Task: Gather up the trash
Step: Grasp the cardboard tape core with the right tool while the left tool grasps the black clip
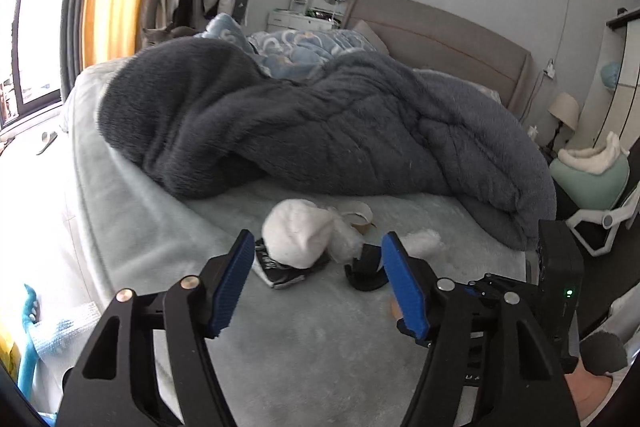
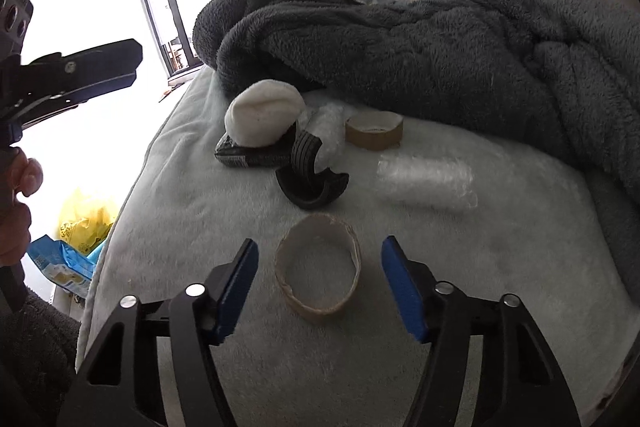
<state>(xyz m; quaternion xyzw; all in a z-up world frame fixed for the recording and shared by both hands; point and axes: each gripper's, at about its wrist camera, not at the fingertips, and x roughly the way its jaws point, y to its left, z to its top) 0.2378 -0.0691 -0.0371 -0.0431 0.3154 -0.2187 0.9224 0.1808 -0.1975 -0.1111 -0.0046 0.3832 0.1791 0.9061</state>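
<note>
Cardboard – light and easily crushed – is judged for the ring (image 2: pixel 318 267) lying on the bed (image 2: pixel 480 287) between the parted, empty jaws of the right gripper (image 2: pixel 318 285), so its wall should be pinched gently.

cardboard rings (image 2: pixel 318 269): 2 | black tyre pieces (image 2: pixel 312 187): 2 (interlocked) | white wad (image 2: pixel 262 119): 1

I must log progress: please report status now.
Both claws, left and right, open, empty. Cardboard ring lies between right claw's fingers, not gripped. Grey blanket behind, clear of it.
</note>
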